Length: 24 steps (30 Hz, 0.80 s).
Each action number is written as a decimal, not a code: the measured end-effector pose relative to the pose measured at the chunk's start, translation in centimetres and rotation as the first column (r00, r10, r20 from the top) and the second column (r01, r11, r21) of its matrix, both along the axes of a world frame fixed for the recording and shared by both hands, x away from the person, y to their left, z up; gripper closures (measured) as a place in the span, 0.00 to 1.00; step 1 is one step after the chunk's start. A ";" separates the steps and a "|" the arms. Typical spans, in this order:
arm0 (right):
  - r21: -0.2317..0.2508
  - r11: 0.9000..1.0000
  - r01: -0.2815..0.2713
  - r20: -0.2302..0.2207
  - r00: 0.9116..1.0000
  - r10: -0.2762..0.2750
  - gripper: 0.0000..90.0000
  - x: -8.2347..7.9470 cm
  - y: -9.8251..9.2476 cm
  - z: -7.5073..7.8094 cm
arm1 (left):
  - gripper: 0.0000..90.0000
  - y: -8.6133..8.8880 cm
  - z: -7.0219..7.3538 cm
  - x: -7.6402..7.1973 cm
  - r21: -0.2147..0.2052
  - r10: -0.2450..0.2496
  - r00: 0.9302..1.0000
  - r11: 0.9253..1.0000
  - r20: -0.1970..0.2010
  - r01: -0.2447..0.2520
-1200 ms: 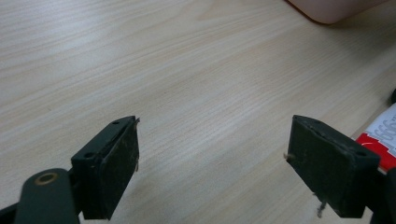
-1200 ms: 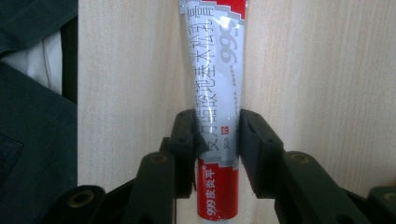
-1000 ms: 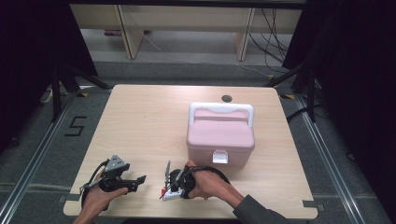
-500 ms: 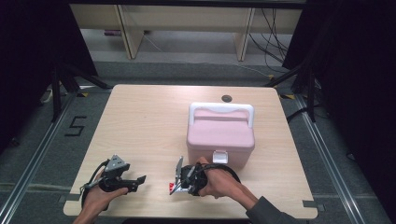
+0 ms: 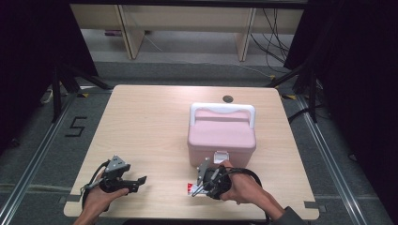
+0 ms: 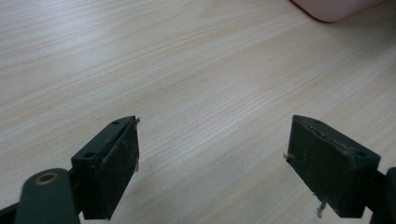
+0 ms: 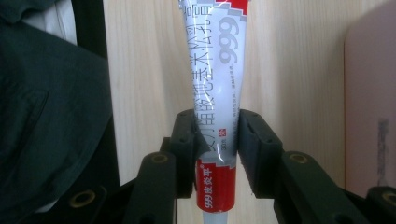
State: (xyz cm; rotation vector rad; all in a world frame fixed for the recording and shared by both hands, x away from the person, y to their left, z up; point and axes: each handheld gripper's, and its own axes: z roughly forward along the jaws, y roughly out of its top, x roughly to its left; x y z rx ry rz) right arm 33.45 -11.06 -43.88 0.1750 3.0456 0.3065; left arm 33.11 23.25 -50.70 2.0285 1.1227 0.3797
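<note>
The right gripper point(image 7: 215, 140) is pinching a tube point(image 7: 215, 84) down near its cap end, over the table's point(image 5: 155, 122) near edge, just in front of the pink box point(image 5: 221, 136). My worry is that it's a soft tube held by a thin section, so it could swivel or slip out if it bumps the closed box. The tube is white and red, with "999" printed on it. The left gripper point(image 6: 212, 158) sits spread wide and empty over bare wood.
</note>
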 end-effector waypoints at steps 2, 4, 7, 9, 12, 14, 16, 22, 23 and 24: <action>0.005 1.000 -0.014 0.007 1.000 0.014 0.77 0.0 -0.9 0.0 | 0.18 0.0 0.0 0.0 -0.009 0.005 1.000 1.000 0.005 -0.005; 0.000 0.999 0.034 -0.006 0.999 -0.034 0.77 -0.5 -2.0 0.0 | 0.18 0.0 0.0 0.0 -0.003 0.001 1.000 1.000 0.005 -0.001; 0.010 0.997 0.074 -0.010 0.997 -0.074 0.77 -1.1 -4.4 0.1 | 0.18 0.0 0.0 0.0 -0.006 0.004 1.000 1.000 0.008 -0.004; 0.016 0.997 0.071 -0.001 0.997 -0.071 0.77 -1.1 -5.0 0.1 | 0.18 0.0 0.0 0.0 -0.001 0.002 1.000 1.000 0.004 -0.002; 0.020 0.994 0.107 -0.003 0.994 -0.106 0.77 -1.4 -6.8 0.1 | 0.18 0.0 0.0 0.1 0.003 -0.002 1.000 1.000 0.009 0.002; 0.029 0.990 0.138 -0.006 0.990 -0.138 0.77 -1.6 -7.9 -0.1 | 0.18 0.0 0.0 0.1 -0.003 0.004 1.000 1.000 0.009 -0.004; 0.033 0.983 0.182 -0.006 0.983 -0.182 0.77 -1.8 -9.2 -0.2 | 0.18 0.0 -0.1 0.1 0.000 0.007 1.000 1.000 0.009 -0.007; -0.009 0.965 0.264 0.017 0.965 -0.263 0.77 -1.2 -12.4 -0.7 | 0.18 0.0 0.0 0.1 0.004 -0.003 1.000 1.000 0.011 0.003; -0.014 0.959 0.284 0.025 0.959 -0.283 0.77 -0.8 -13.5 -0.9 | 0.18 0.0 -0.1 0.1 0.001 0.000 1.000 1.000 0.015 0.000; -0.026 0.948 0.318 0.018 0.948 -0.317 0.77 -0.8 -13.8 -1.0 | 0.18 0.0 -0.1 0.1 0.002 -0.002 1.000 1.000 0.014 0.002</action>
